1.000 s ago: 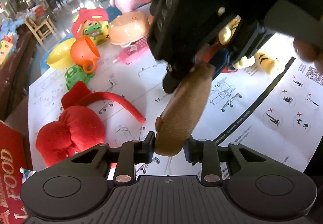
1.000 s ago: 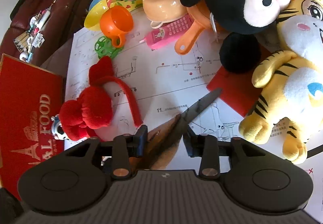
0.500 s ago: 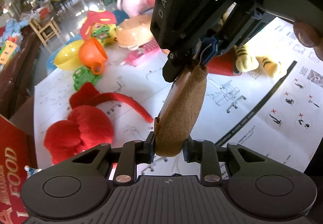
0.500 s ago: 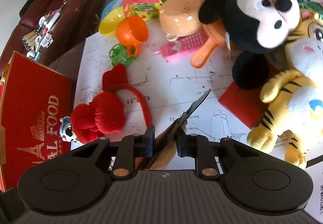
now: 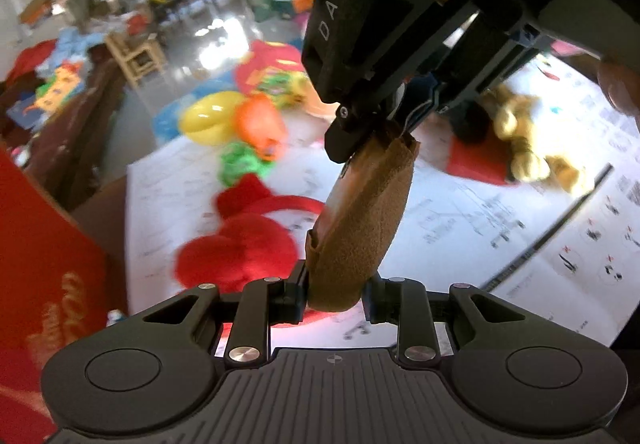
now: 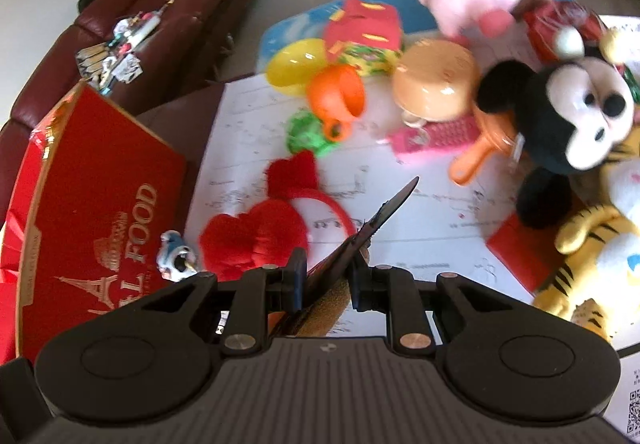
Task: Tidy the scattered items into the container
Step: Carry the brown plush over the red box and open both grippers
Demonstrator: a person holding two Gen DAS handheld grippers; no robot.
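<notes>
Both tools share one brown pouch (image 5: 360, 219), likely because it is floppy: the left tool (image 5: 334, 298) pinches its bottom, the right tool (image 6: 328, 280) its top edge, above the counter (image 6: 420, 219), near the red box (image 6: 92, 203).

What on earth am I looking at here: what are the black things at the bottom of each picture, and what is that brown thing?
There is no robot here. A person holds a pair of tongs in each hand, and each pair carries a wide-angle camera looking along its two fingers. One picture comes from the left tongs, the other from the right tongs. Both are shut on one brown pouch, an end each, held above a printed paper sheet. On the sheet lie toys: a red plush headband, an orange cup, a plush mouse and a plush tiger. The red box beside the sheet is probably the container.
</notes>
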